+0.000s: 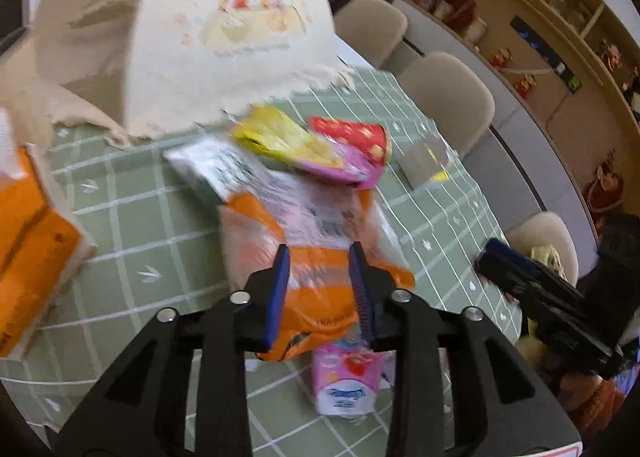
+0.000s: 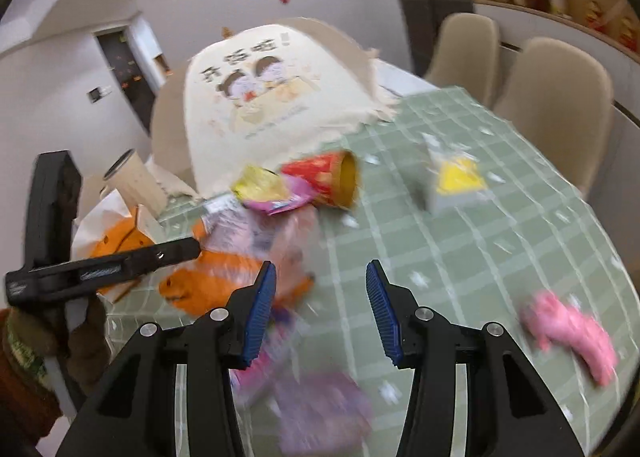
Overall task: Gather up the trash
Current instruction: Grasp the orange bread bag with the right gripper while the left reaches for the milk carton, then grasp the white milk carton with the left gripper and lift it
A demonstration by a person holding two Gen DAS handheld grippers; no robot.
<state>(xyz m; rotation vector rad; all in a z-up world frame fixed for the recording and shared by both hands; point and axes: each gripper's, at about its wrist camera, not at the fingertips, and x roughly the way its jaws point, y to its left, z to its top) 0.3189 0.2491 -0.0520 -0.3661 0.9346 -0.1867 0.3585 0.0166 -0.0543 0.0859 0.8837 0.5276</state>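
In the left wrist view, the left tool (image 1: 320, 277) hangs over a green checked table (image 1: 132, 217) with its blue pads apart, and a crumpled orange-and-clear plastic wrapper (image 1: 316, 225) lies between and beneath them; the blur hides whether the pads press on it. Past the wrapper lie a yellow packet (image 1: 276, 137), a pink packet (image 1: 352, 169) and a red paper cup (image 1: 356, 137), all touching or overlapping in one heap. A pink-printed pack (image 1: 346, 381) sits under the tool, an orange tissue pack (image 1: 28, 241) lies at the left, and a cream printed cloth bag (image 1: 224, 33) stands behind. In the right wrist view, the right tool (image 2: 320, 305) is spread wide over bare tablecloth (image 2: 460, 249) with nothing between its pads. A pink crumpled piece (image 2: 572, 333) lies to its right, a grey-and-yellow carton (image 2: 456, 185) farther back, and the same heap to the left.
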